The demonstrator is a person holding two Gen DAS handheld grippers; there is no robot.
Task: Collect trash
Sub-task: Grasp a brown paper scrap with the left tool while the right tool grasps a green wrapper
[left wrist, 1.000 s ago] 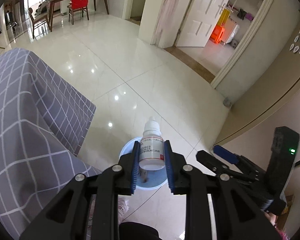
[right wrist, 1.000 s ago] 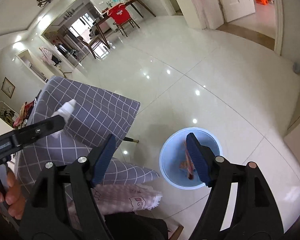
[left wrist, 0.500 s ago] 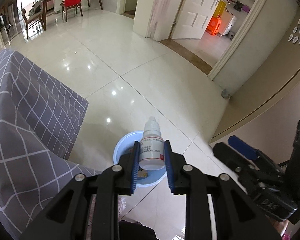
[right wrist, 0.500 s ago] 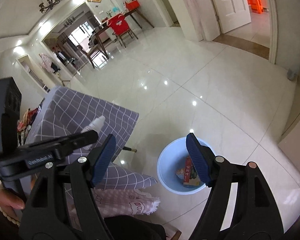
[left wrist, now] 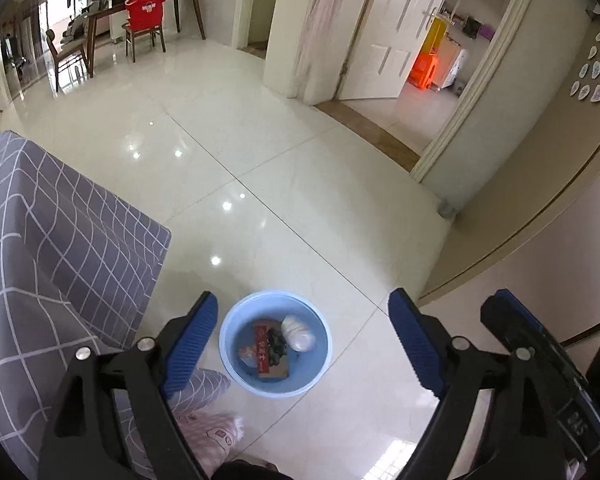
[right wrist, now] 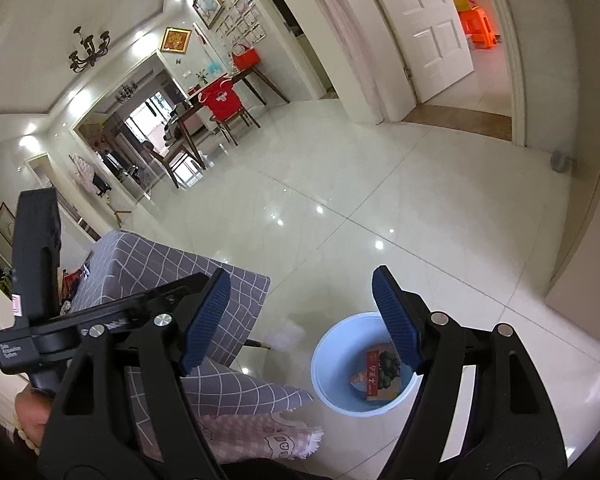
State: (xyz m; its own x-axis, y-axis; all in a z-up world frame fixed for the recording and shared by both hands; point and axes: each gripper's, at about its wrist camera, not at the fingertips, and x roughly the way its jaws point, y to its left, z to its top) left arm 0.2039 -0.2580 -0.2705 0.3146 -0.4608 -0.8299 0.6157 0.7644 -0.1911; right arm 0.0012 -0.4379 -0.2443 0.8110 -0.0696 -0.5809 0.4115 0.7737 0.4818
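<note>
A light blue bin (left wrist: 276, 342) stands on the white tiled floor; it also shows in the right wrist view (right wrist: 362, 364). Inside it lie a red packet (left wrist: 262, 346), a small white bottle (left wrist: 298, 332) and other scraps. My left gripper (left wrist: 302, 342) is open and empty, directly above the bin. My right gripper (right wrist: 302, 320) is open and empty, to the left of the bin and above it. In the right wrist view a blurred white shape (right wrist: 286, 336) shows in mid-air left of the bin. The left gripper's body (right wrist: 100, 316) shows at the left.
A table under a grey checked cloth (left wrist: 52, 248) stands left of the bin, with a pink cloth (right wrist: 260, 432) hanging below it. A beige wall and open doorway (left wrist: 440, 80) are on the right. A dining table with chairs (left wrist: 140, 20) stands far back.
My left gripper has opened and let go of the small white bottle, which now lies in the bin. The right gripper stays open.
</note>
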